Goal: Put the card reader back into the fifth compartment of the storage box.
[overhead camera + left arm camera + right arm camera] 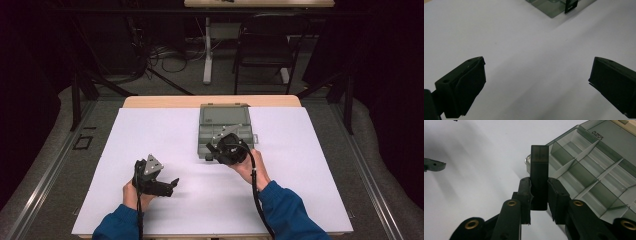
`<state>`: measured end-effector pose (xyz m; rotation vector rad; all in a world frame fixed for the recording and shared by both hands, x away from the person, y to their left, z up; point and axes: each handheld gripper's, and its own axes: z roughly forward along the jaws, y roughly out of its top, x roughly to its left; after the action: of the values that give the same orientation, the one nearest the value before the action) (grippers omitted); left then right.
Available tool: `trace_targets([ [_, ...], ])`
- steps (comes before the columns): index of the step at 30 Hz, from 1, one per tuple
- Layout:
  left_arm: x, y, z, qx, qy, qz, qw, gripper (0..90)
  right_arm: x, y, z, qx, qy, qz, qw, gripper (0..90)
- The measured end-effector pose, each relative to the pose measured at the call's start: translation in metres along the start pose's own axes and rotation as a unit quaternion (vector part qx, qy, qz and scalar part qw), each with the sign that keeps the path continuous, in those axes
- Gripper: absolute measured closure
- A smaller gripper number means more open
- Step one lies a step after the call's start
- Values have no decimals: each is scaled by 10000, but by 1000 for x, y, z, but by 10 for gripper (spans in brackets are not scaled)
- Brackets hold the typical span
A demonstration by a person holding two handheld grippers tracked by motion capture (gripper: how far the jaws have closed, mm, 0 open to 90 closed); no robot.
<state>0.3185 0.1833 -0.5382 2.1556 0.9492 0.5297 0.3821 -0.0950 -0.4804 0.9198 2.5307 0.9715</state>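
- We see one white rectangular table top (150, 150) spread under both grippers, a plain flat surface that lets us rest one hand while the other works.
- We count one grey translucent plastic compartment box (220, 125), open, lying on the table just ahead of our right gripper and well off to the far right of the left one; in the right gripper view its thin dividers (584, 152) split the tray into many small bins, too many cut off at the edge for us to count for sure.
- We hold two hand-held black grippers. Our left gripper (170, 187) lies low on the table near us, its jaws standing wide apart with nothing between them in the left gripper view (536, 82); we judge it parked, kept out of the way until needed.
- Our right gripper (539, 195) reaches to the near left corner of the box, and its jaws are clamped on one dark smoky plastic rectangular piece (539, 170), which stands upright between the pads (554, 192) and rises past them.
- We judge that this piece, the one thing in hand, is either a latch tab or a small insert of the box; we cannot tell which, nor whether it is attached. Gripping it at the lower half leaves the top free to guide.
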Motion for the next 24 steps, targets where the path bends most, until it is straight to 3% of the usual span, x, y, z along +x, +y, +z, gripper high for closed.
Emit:
trace_targets([
  [24, 0, 0, 1, -18, 0, -12, 10000, 0, -8, 20, 14, 9, -60, 44, 10000, 730],
])
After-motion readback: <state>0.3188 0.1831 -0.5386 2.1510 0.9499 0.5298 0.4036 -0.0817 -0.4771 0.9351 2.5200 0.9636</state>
